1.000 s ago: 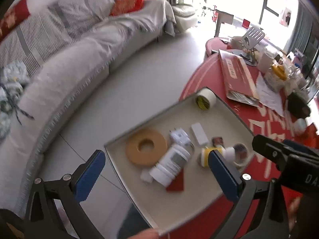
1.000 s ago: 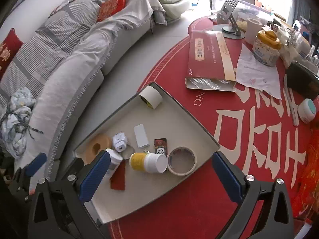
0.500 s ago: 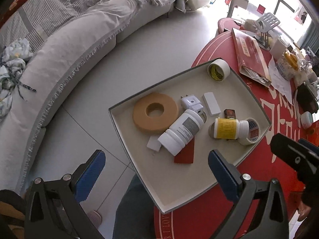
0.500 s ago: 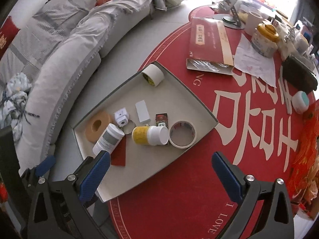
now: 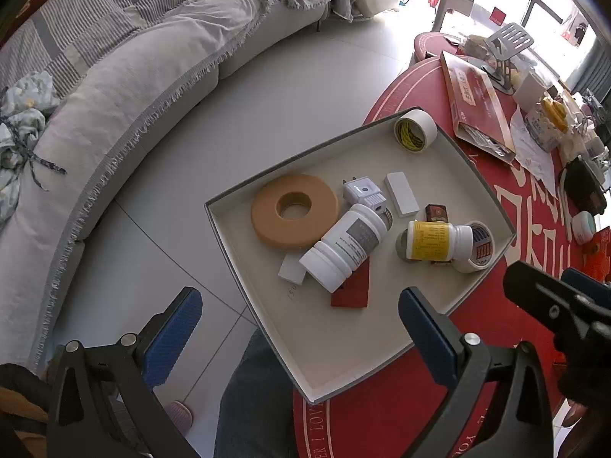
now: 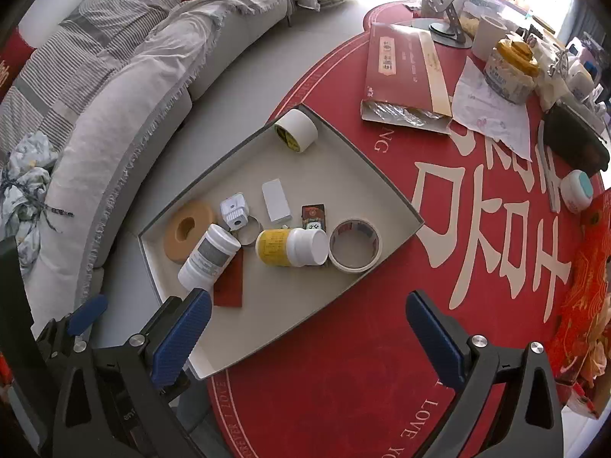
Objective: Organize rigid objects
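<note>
A shallow beige tray [image 5: 343, 347] [image 6: 336, 160] lies on the red round table, overhanging its edge. It holds a tan foam ring [image 5: 294, 210] [image 6: 187, 229], a white bottle on its side [image 5: 343, 248] [image 6: 208, 257], a yellow-labelled bottle [image 5: 431, 240] [image 6: 290, 246], a tape roll [image 5: 477, 246] [image 6: 355, 244], a second tape roll [image 5: 414, 131] [image 6: 298, 129], a white plug [image 5: 362, 191] [image 6: 233, 210], a white block [image 5: 401, 194] [image 6: 277, 200] and a red card [image 5: 353, 286] [image 6: 229, 282]. My left gripper [image 5: 301, 322] and right gripper [image 6: 305, 330] hover open and empty above the tray's near side.
The red table [image 6: 382, 381] carries a red folder [image 6: 401, 72], paper, a jar [image 6: 509, 68], a phone stand and a black case at its far side. A grey sofa [image 5: 133, 76] curves along the left. The person's leg [image 5: 252, 400] is below the tray.
Both grippers have pulled back and tilted down, so the tray sits more centrally in each view. The objects in the tray have not moved.
</note>
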A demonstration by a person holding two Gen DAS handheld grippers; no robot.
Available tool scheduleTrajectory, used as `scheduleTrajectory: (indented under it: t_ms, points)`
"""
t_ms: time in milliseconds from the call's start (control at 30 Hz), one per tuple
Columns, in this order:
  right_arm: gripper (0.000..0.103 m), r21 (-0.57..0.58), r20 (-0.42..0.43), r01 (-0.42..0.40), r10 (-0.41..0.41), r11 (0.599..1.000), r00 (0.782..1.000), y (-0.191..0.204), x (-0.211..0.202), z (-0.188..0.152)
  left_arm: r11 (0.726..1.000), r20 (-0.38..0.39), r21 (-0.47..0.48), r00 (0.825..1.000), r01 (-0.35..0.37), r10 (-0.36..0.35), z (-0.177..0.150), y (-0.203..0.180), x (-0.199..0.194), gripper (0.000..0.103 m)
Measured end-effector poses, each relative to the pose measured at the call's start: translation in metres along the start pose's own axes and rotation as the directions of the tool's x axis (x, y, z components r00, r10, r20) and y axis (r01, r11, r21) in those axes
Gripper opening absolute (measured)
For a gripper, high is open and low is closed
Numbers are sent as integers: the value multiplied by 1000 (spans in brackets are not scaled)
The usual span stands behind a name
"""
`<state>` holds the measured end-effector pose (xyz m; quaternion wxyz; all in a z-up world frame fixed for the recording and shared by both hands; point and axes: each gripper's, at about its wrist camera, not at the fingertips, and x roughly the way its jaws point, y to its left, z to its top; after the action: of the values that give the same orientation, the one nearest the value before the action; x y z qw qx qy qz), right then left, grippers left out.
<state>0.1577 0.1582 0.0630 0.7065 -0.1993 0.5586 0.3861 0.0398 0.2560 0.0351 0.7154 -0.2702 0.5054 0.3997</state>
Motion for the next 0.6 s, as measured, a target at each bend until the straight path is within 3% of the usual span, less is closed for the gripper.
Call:
scheduleTrajectory:
  t_ms: [600]
  points:
    - [102, -20, -27, 15, -15, 1000, 1000, 11, 7, 2, 1000, -22, -14, 1000, 0, 0, -1, 6, 8, 103]
